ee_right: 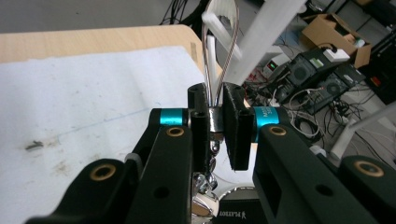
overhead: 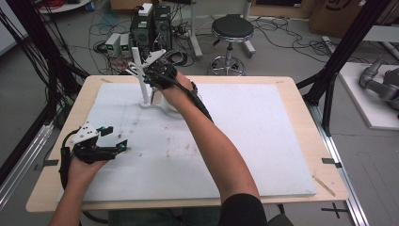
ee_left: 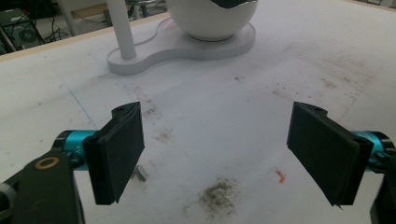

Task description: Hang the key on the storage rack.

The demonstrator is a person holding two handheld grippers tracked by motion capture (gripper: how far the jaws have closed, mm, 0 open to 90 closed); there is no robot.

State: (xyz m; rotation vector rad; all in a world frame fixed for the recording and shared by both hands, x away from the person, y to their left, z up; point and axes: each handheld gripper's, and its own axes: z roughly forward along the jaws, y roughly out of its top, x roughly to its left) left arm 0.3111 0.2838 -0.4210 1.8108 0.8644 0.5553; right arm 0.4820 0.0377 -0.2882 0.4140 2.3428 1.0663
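White mat (overhead: pixel 244 141) over pale wood table (overhead: pixel 301 101); mat has grey-brown smudges near its left edge, faint blue line, small orange-red fleck (ee_left: pixel 280 176).

White stand (ee_left: pixel 187 44) w/ white post (ee_left: pixel 120 28) & white bowl (ee_left: pixel 212 18) near table's far edge.

Left gripper (ee_left: pixel 215 154): black jaws, teal collars, brass-coloured rivets, grey top plate.

Right gripper (ee_right: pixel 215 123): black, teal collars w/ white lettering, brass-coloured rivets; pinches smth shiny silver w/ thin wire loops (ee_right: pixel 222 51).

Person's sleeve (overhead: pixel 242 212) black.

Beyond table: grey floor, black cables, stool (overhead: pixel 231 29) w/ black seat & chrome base, brown cardboard boxes (ee_right: pixel 334 35).
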